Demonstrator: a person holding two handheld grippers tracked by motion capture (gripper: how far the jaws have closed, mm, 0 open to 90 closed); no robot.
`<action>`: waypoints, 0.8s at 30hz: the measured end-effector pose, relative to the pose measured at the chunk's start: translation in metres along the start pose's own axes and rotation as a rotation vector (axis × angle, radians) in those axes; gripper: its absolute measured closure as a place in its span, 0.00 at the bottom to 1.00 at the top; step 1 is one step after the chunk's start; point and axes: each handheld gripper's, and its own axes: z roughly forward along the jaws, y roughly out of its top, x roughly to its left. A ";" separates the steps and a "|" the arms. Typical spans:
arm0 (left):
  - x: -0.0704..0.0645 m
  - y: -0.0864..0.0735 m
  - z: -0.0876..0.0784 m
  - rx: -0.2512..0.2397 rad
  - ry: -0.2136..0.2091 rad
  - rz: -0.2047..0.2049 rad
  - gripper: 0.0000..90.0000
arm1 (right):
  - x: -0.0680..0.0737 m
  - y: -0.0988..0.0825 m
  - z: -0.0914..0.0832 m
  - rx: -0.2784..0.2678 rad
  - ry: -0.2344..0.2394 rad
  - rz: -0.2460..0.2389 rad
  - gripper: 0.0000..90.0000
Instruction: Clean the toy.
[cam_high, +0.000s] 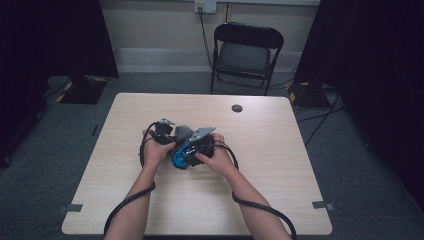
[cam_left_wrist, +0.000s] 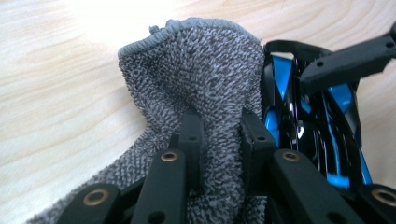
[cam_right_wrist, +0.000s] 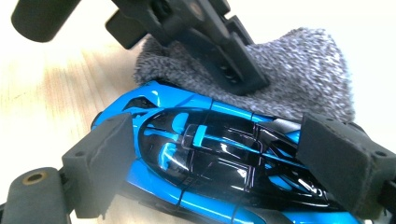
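A shiny blue and black toy car (cam_right_wrist: 205, 154) lies between the foam pads (cam_right_wrist: 100, 161) of my right gripper (cam_right_wrist: 217, 163), which press on both of its sides. A grey terry cloth (cam_left_wrist: 196, 74) is bunched up between the jaws of my left gripper (cam_left_wrist: 220, 137), which is shut on a fold of it. The cloth (cam_right_wrist: 303, 65) rests against the far side of the car, where the left gripper's black jaws come down from above. In the high view both hands meet at mid-table, with the car (cam_high: 180, 156) under the right gripper (cam_high: 192, 147) and the left gripper (cam_high: 167, 132) beside it.
The light wooden table (cam_high: 280, 190) has a round black cap (cam_high: 237, 108) near its far edge. A black folding chair (cam_high: 245, 50) stands behind the table. Cables trail from both grippers off the near edge.
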 end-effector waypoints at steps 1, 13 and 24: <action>0.000 -0.001 -0.002 0.000 0.001 -0.003 0.82 | 0.000 0.000 0.000 0.000 0.000 0.001 0.12; 0.007 -0.016 -0.020 0.019 -0.007 -0.023 0.82 | 0.001 0.000 0.000 -0.001 0.001 0.000 0.12; 0.010 -0.026 -0.035 0.041 -0.020 -0.030 0.82 | 0.002 0.000 0.000 -0.007 -0.001 -0.003 0.12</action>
